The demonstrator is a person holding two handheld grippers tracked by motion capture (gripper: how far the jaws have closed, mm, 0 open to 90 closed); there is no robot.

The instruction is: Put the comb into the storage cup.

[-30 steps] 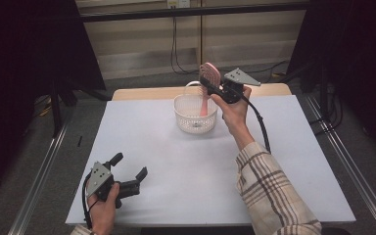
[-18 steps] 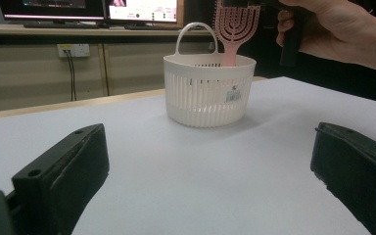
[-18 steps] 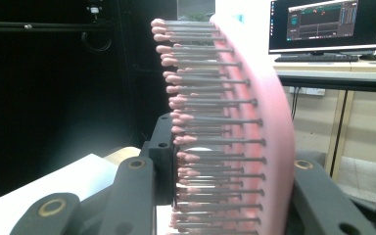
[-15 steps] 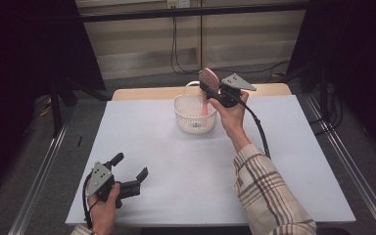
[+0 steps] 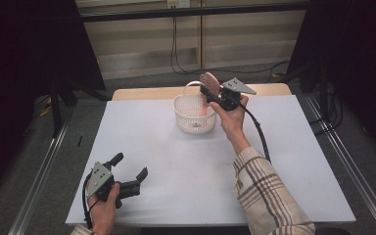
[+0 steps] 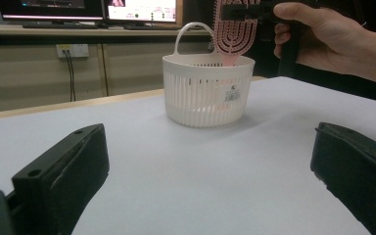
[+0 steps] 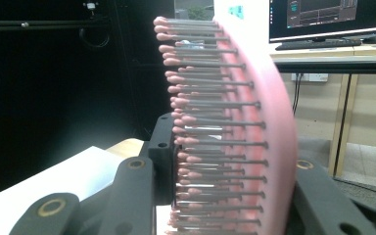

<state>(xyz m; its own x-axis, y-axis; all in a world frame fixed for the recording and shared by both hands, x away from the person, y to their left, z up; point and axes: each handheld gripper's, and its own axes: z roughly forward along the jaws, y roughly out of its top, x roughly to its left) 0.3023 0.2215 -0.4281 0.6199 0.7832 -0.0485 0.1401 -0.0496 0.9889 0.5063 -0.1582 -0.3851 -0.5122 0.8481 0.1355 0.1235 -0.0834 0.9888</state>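
The right tongs (image 5: 211, 91) held a pink hairbrush (image 5: 209, 83) by its head, one jaw on the bristle side and the other against the smooth back, as the right gripper view showed close up (image 7: 235, 147). Compared with a second earlier, the brush had sunk a little, so that its handle now reached down inside the white basket (image 5: 194, 113) standing at the far middle of the desk (image 5: 176, 166), while the head stayed above the rim. That suggested the brush was being lowered into the basket, with the release not yet made. The left tongs (image 5: 129, 172) rested near the front left corner of the desk, jaws spread wide with nothing between them, unmoved over that second.
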